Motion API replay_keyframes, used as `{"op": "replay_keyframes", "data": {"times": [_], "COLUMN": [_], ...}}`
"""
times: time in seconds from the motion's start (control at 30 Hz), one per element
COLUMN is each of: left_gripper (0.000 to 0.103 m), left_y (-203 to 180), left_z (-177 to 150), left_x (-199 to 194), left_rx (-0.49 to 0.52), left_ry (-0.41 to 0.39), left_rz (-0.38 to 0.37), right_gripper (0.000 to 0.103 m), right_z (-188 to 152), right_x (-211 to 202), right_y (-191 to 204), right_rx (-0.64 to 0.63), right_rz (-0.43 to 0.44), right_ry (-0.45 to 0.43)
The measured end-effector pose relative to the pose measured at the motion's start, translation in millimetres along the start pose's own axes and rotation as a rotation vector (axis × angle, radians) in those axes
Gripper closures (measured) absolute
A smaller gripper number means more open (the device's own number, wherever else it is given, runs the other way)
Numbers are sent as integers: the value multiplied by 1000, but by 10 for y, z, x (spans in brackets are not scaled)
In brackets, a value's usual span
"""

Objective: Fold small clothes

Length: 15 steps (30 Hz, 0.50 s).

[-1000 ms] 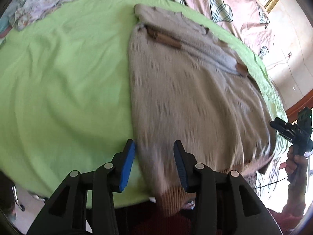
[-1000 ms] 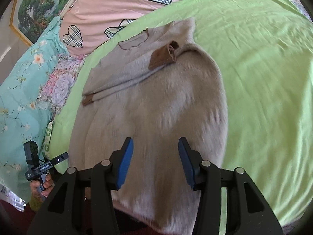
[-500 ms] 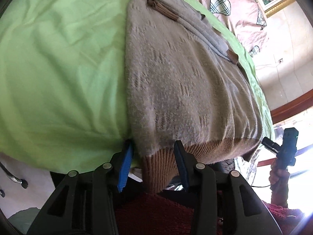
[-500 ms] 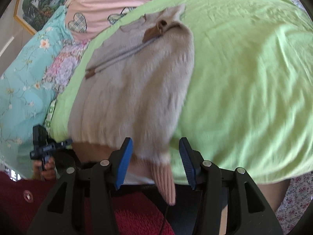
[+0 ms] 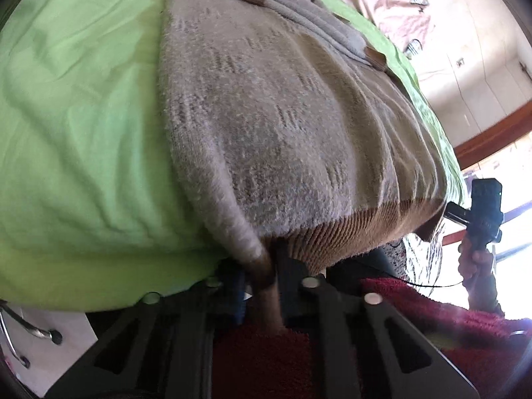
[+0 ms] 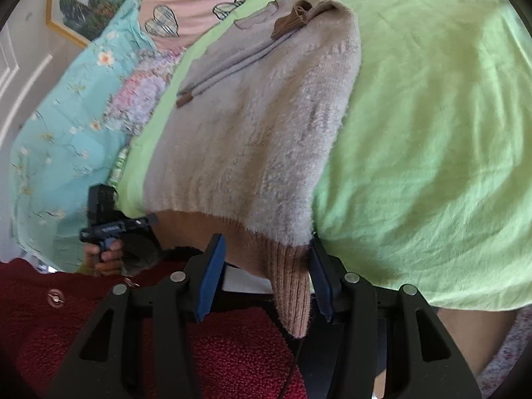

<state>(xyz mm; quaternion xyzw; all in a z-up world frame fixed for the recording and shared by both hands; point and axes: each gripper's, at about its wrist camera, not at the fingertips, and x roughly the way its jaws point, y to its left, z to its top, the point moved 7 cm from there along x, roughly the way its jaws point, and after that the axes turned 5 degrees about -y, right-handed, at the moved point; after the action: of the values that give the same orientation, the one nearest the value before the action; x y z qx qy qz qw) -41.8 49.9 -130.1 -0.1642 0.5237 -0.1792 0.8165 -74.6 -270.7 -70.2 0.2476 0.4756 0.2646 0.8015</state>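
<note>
A fluffy beige sweater [image 5: 282, 116] with brown ribbed hem and cuffs lies flat on the green sheet [image 5: 83, 116], its sleeves folded across the chest. Its hem hangs over the bed's near edge. My left gripper [image 5: 264, 266] is shut on the hem's left corner, which is bunched between the pads. In the right wrist view the same sweater [image 6: 266, 133] fills the middle, and my right gripper [image 6: 266, 244] stands open around the other hem corner [image 6: 292, 292]. That corner hangs between the fingers close to the right-hand pad. Each gripper also shows small in the other's view, the right gripper [image 5: 478, 212] and the left gripper [image 6: 116, 222].
The green sheet [image 6: 432, 133] spreads wide beside the sweater. A pink quilt with checked hearts [image 6: 199, 0] and a blue floral cover [image 6: 66, 116] lie at the bed's far side. The person's red fleece top [image 6: 232, 349] is just below both grippers. A metal leg [image 5: 20, 329] stands on the floor.
Both grippers have sunk to the bed's near edge and the hem. The left jaws, open around the hem corner before, have closed on it. The right jaws stay open.
</note>
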Motion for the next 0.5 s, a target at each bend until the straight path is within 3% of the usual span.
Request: {"op": "replay_keyframes", "data": {"times": [0.07, 0.1, 0.17, 0.5], "left_gripper": [97, 97, 97, 97], "left_y": [-53, -84, -142, -403], "left_z": [-8, -6, -6, 440], "left_x": [-44, -79, -162, -818], "left_rx": [37, 60, 86, 90], "left_ry": [-22, -37, -67, -289], "left_rz": [1, 1, -5, -77], "right_gripper": [59, 73, 88, 90], "right_z": [-32, -60, -132, 251], "right_x": [5, 27, 65, -314], "right_y": [11, 10, 3, 465], "right_rx": [-22, -34, -44, -52], "right_rz": [-3, -15, -34, 164], "right_ry": [0, 17, 56, -137]}}
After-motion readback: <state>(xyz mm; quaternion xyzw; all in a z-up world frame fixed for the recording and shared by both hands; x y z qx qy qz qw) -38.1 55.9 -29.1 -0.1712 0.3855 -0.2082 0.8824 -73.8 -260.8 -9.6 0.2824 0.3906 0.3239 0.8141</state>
